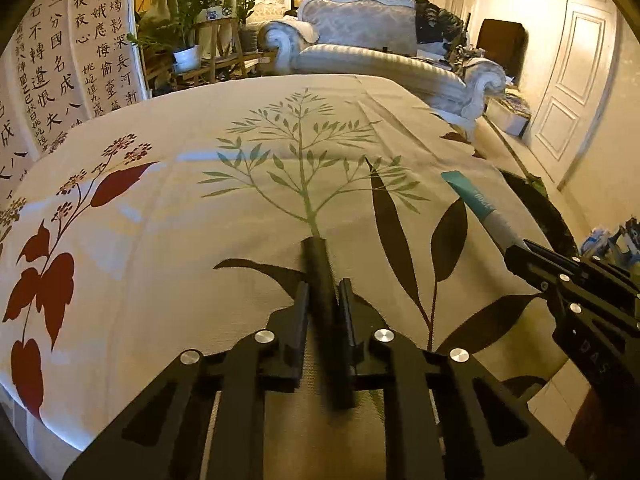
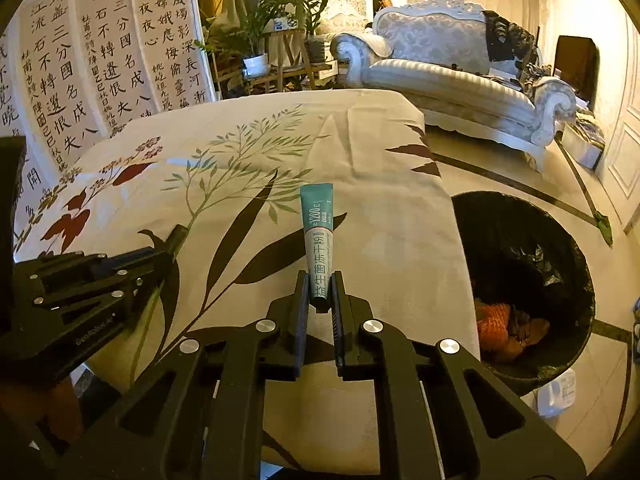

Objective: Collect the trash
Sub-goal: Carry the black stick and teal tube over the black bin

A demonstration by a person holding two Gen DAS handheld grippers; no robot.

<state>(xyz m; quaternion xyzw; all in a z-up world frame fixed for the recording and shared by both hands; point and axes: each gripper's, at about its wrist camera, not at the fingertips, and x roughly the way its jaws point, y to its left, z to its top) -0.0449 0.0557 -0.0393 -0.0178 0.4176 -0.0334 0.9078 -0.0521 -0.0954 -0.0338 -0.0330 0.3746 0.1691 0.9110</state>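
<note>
The bin (image 2: pixel 524 284) lies to the right of my right gripper (image 2: pixel 321 292), below the table (image 2: pixel 380 184) edge, nearer this hand than the other. My right jaws are pinched on the lower end of a teal sachet (image 2: pixel 318 236), its long axis running forward and up. My left gripper (image 1: pixel 325 300) is closed on a dark stick (image 1: pixel 320 276), also pointing forward over the cloth. Judged next: swing right, over the bin.

Teal-and-white sachet (image 2: pixel 318 240) clamped upright above the tablecloth (image 2: pixel 360 160); dark stick (image 1: pixel 326 300) likewise pinched over it; black-lined bin (image 2: pixel 560 240) just beside the tablecloth's edge.
</note>
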